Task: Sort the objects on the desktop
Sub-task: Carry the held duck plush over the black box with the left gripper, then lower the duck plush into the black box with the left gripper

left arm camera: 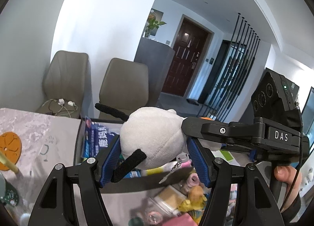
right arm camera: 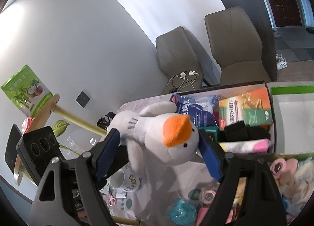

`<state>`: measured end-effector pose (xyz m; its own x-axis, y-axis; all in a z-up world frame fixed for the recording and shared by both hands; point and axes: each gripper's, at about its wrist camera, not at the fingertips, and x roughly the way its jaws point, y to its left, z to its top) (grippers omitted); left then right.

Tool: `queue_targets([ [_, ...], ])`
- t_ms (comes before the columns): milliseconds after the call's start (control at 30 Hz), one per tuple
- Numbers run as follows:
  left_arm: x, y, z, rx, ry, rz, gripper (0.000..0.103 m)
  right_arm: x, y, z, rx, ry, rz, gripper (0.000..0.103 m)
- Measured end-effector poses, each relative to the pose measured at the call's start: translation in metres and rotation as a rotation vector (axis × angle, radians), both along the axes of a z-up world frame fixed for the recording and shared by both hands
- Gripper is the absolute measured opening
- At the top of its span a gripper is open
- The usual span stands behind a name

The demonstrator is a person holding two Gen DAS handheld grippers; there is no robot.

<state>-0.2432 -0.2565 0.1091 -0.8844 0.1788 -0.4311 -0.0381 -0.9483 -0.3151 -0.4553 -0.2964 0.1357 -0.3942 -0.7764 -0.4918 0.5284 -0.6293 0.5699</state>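
Note:
A white plush duck point(left arm camera: 153, 137) with black legs and an orange beak hangs in the air above the table. My left gripper point(left arm camera: 153, 147) is shut on its rounded body. My right gripper point(right arm camera: 159, 143) is shut on its head point(right arm camera: 172, 143), the blue pads pressing on both sides. The right gripper's black body point(left arm camera: 245, 133) shows at the right of the left wrist view. Below the duck stands an open storage box point(right arm camera: 274, 120) with a blue packet point(right arm camera: 196, 108), an orange-green medicine carton point(right arm camera: 245, 108) and other items.
A second bin point(right arm camera: 290, 177) at the lower right holds small toys and tape rolls. A white mug point(right arm camera: 119, 179), pink scissors point(right arm camera: 111, 200), a teal disc point(right arm camera: 182, 214) and an orange coaster point(left arm camera: 8, 147) lie on the marbled table. Two chairs point(left arm camera: 121, 88) stand behind.

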Motion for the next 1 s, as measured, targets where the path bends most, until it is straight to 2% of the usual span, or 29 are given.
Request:
queue_targets([
  [200, -0.016, -0.009, 0.002, -0.017, 0.006, 0.014, 0.068, -0.019, -0.013, 0.002, -0.009, 0.014, 0.009, 0.082],
  [367, -0.025, -0.021, -0.011, -0.007, -0.006, 0.038, 0.068, -0.033, -0.025, -0.005, -0.002, 0.011, 0.025, 0.082],
  [700, -0.036, -0.046, -0.046, 0.019, -0.05, 0.097, 0.068, -0.054, -0.056, -0.043, 0.008, -0.015, 0.069, 0.081],
  [1000, -0.045, -0.049, -0.067, 0.014, -0.148, 0.101, 0.068, -0.067, -0.063, -0.078, -0.004, -0.085, 0.082, 0.08],
])
